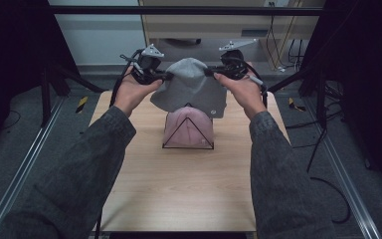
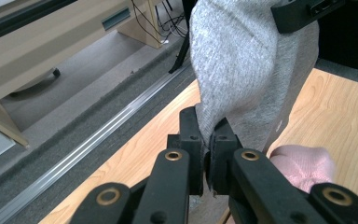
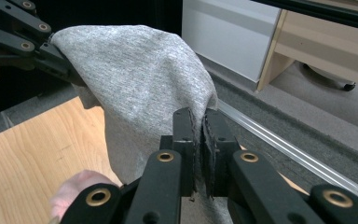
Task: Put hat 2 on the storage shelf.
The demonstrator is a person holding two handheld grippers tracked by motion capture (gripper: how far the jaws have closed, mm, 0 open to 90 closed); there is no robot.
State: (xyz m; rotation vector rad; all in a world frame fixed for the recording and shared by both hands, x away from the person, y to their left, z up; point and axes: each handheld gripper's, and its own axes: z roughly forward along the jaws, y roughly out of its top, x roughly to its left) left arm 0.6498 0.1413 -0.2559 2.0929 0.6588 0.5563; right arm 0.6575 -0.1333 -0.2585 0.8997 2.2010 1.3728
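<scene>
Both forearms, in dark grey sleeves, reach forward from the near edge of the wooden table (image 1: 179,189) and rise toward its far end, wrists lifted and hands held level with each other. The left gripper (image 1: 166,76) points inward to the right, the right gripper (image 1: 210,72) inward to the left, and each is clamped on one edge of the grey cloth (image 1: 191,87), its jaws pressed together on the fabric. The cloth hangs stretched between the two tongs, draping downward. Directly below it, between the tongs and nearer the person, a pink cloth (image 1: 188,130) sits on a black wire stand (image 1: 187,147) on the table.
</scene>
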